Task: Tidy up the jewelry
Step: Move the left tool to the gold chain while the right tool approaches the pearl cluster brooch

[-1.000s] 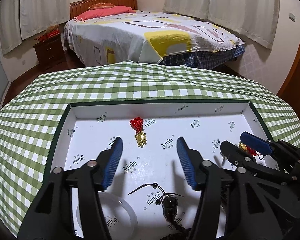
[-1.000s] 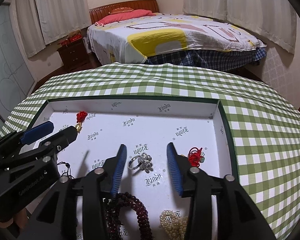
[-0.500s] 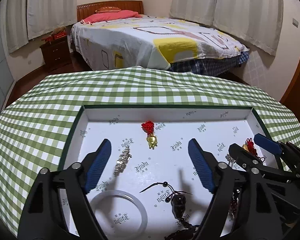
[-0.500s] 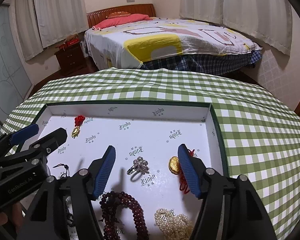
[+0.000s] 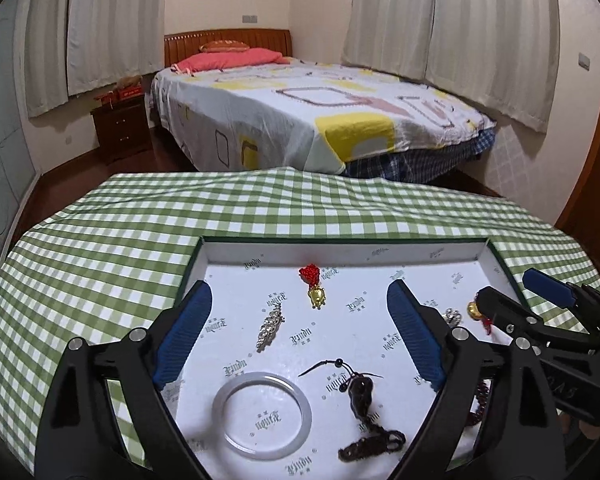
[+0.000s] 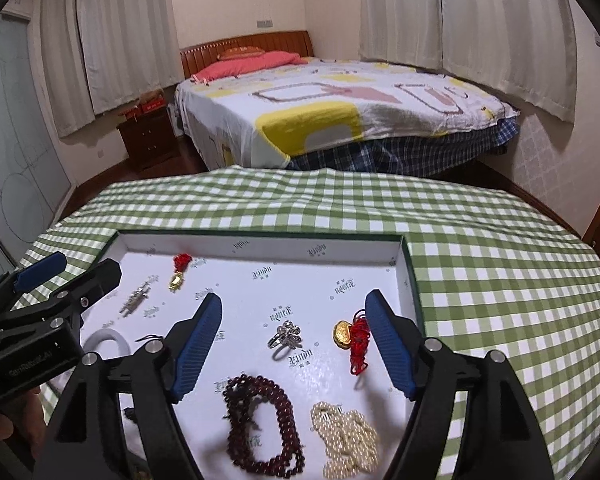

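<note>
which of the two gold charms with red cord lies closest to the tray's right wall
The gold ingot charm, beside the ring; the other gold charm lies toward the far left of the tray.

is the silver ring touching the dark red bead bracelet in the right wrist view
No, the silver ring lies apart from the dark red bead bracelet, with bare white tray floor between them.

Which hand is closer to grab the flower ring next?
Right, probably. The flower ring lies in the tray straight ahead of the right gripper, between its open jaws. The left gripper faces the silver brooch and white bangle instead.
</note>
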Tool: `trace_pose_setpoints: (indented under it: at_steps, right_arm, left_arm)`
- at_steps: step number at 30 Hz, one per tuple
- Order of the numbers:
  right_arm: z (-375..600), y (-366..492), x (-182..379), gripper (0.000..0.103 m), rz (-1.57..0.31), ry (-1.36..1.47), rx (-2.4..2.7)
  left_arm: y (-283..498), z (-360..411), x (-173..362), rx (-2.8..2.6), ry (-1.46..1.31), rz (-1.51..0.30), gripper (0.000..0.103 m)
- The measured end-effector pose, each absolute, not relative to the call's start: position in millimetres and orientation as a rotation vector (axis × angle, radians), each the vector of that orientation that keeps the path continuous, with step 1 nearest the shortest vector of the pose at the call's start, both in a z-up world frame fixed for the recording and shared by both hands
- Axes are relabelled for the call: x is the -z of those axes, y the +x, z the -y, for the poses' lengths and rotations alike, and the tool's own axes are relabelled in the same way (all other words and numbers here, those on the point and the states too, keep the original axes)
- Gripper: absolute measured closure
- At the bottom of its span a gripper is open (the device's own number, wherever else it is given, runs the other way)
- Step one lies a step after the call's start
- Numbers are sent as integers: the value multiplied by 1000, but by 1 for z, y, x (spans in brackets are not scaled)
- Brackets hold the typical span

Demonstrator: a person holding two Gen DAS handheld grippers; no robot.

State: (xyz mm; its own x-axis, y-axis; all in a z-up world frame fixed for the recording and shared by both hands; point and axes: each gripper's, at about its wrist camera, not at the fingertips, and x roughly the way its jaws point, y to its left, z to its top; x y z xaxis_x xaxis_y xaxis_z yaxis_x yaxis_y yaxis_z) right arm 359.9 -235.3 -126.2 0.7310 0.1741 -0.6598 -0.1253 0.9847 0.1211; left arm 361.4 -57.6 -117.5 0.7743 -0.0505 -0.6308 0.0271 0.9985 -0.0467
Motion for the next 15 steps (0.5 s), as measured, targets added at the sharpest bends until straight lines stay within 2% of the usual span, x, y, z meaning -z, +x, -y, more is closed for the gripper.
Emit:
trace_pose_setpoints:
  at_steps: [7, 15]
  right_arm:
    - [245, 319, 115, 31, -679, 76, -160]
    - [252, 270, 135, 31, -703, 81, -145]
  left_arm:
    - [322, 52, 102, 35, -60, -605, 16]
    - [272, 46, 107, 31, -86, -576, 16]
